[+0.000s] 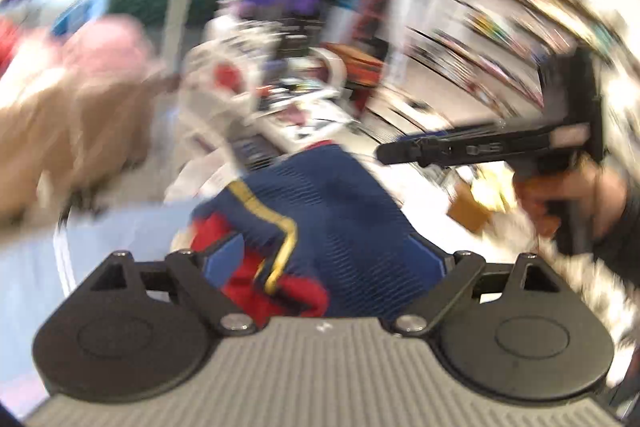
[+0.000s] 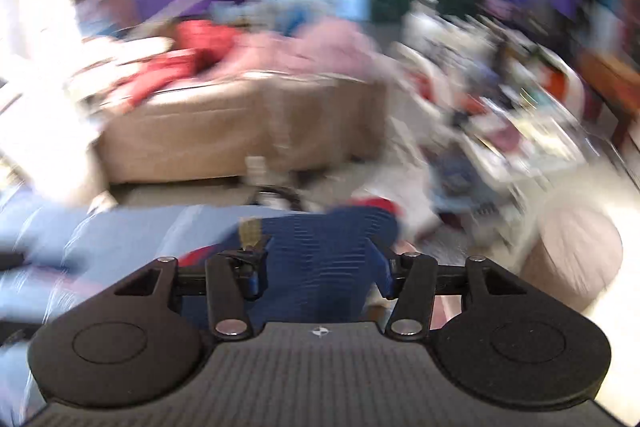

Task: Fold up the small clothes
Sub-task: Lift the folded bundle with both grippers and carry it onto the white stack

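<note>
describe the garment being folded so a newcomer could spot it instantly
Start at the pale blue surface in front of both wrist cameras. The garment lies on it: ribbed navy fabric. A yellow stripe and a red part set it apart from the pink and red clothes on the tan bed behind.

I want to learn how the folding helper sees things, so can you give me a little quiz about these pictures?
1. True or false: the navy garment has a yellow stripe.
2. What lies piled on the tan couch? A) pink and red clothes B) books C) plates
3. In the left wrist view, what does the hand at the right hold?
Key: 1 true; 2 A; 3 the right gripper.
</note>
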`<state>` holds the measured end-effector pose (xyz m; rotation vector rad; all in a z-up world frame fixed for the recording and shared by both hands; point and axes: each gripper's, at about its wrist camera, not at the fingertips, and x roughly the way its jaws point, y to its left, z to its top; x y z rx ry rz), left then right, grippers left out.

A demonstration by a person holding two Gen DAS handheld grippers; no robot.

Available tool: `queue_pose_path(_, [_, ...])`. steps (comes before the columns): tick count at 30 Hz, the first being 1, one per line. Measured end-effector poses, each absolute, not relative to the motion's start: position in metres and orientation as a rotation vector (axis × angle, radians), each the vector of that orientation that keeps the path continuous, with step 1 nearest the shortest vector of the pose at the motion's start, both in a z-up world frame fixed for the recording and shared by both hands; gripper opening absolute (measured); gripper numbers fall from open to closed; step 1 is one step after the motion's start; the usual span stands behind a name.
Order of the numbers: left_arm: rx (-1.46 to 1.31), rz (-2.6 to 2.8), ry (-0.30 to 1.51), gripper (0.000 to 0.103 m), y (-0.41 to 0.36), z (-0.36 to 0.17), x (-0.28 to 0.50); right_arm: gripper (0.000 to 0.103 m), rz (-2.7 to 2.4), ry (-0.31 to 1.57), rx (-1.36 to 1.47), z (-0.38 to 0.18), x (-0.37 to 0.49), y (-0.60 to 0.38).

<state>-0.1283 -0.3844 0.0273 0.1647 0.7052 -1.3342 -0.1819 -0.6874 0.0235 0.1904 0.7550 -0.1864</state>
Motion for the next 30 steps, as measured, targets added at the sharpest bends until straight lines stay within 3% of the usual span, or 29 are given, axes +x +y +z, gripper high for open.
queue_pose_path(4, [0.304,-1.493,0.659,0.089,-0.412,0.028,-0.141,0.075,0.009,0.781,0.103,0.033,-0.206,-0.652])
queue_pose_path(10, [0.482,-1.566,0.726,0.088,-0.438,-0.008,-0.152,0.068,0.018,0.913,-0.025,-0.007,-0.215,-0.644])
queue_pose_path(24, [0.521,-1.557,0.793,0.094,-0.450,-0.068,-0.131,0.074,0.061,0.947,-0.075,-0.045,-0.228,-0.646])
queue_pose_path(30, [0.499,-1.391,0.839,0.098,-0.443,-0.030,-0.138,0.084,-0.039,0.991,-0.015,-0.029,-0.213,-0.643])
